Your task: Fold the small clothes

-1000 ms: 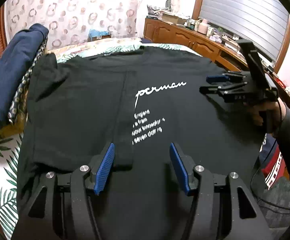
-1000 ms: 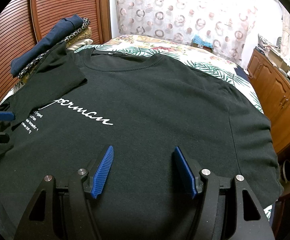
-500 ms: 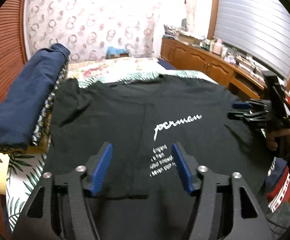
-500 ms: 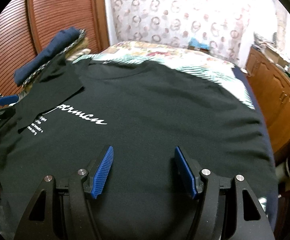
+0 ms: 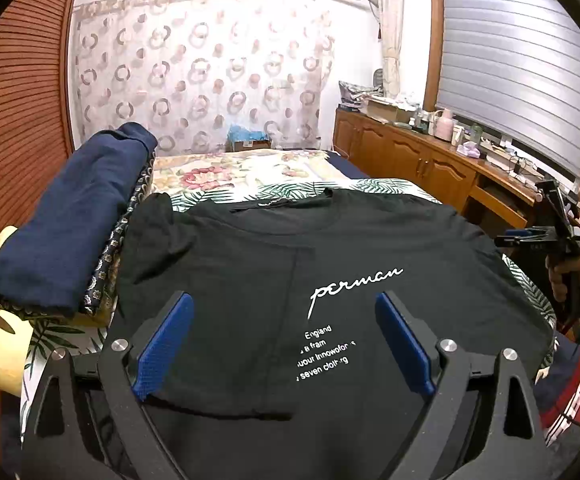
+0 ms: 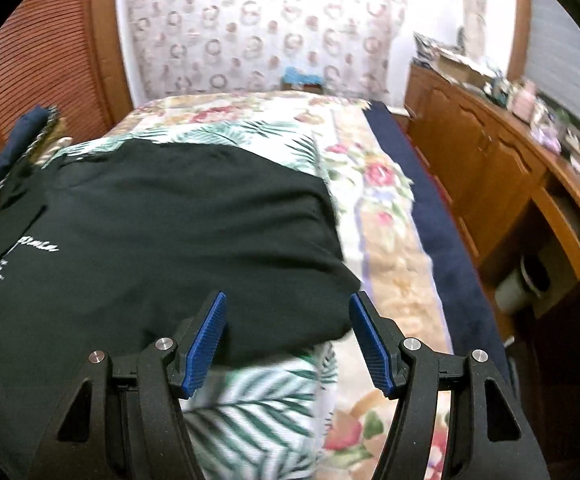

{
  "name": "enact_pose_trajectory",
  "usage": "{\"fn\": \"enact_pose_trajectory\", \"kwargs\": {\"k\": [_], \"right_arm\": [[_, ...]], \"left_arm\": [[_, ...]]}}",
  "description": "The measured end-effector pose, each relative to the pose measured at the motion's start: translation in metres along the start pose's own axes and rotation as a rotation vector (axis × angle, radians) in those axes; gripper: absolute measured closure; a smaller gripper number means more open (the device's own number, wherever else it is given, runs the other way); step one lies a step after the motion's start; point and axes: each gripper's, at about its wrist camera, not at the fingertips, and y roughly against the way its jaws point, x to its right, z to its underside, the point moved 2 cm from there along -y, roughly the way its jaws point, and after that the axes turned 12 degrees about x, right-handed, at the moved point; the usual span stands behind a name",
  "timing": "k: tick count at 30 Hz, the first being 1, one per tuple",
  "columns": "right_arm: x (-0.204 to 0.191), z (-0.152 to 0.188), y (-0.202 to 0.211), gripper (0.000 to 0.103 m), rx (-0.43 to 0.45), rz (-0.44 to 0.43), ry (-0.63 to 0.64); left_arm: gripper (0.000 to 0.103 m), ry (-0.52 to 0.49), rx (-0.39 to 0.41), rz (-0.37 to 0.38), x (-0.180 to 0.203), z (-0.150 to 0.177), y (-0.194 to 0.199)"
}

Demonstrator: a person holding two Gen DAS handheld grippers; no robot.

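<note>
A black T-shirt [image 5: 369, 240] with white lettering lies flat on the bed, its left side folded in over the front. It also shows in the right wrist view [image 6: 162, 232]. My left gripper [image 5: 284, 344] is open and empty above the shirt's lower part. My right gripper [image 6: 288, 340] is open and empty above the shirt's right edge, where the leaf-print bedspread [image 6: 377, 208] shows. It also shows in the left wrist view [image 5: 529, 236], at the far right beside the shirt.
A stack of folded clothes, navy on top [image 5: 70, 216], sits left of the shirt. A wooden cabinet [image 5: 417, 160] with clutter runs along the right of the bed. A slatted wooden wall [image 5: 14, 100] stands on the left, a curtain [image 5: 202, 68] behind.
Both grippers have pulled back and up from the shirt. My right gripper has swung right, past the shirt's right edge. Both stay open.
</note>
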Motion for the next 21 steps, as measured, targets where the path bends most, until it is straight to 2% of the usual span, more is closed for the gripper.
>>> {"fn": "enact_pose_trajectory", "kwargs": {"k": [9,12,18,21], "right_arm": [[0.028,-0.008,-0.020,0.039,-0.041,-0.063,-0.119],[0.030,-0.011,-0.020,0.046,-0.041,-0.089,-0.120],[0.030,-0.011,-0.018,0.069,-0.045,-0.142,-0.096],[0.031,-0.011,-0.022,0.072,-0.045,-0.116,-0.050]], "left_arm": [[0.010,-0.011,0.007,0.014,0.014,0.004,0.003],[0.010,-0.022,0.006,0.014,0.018,0.006,0.005],[0.010,-0.022,-0.014,0.016,0.022,0.011,0.003],[0.010,-0.020,-0.020,0.016,0.023,0.012,0.001]]}}
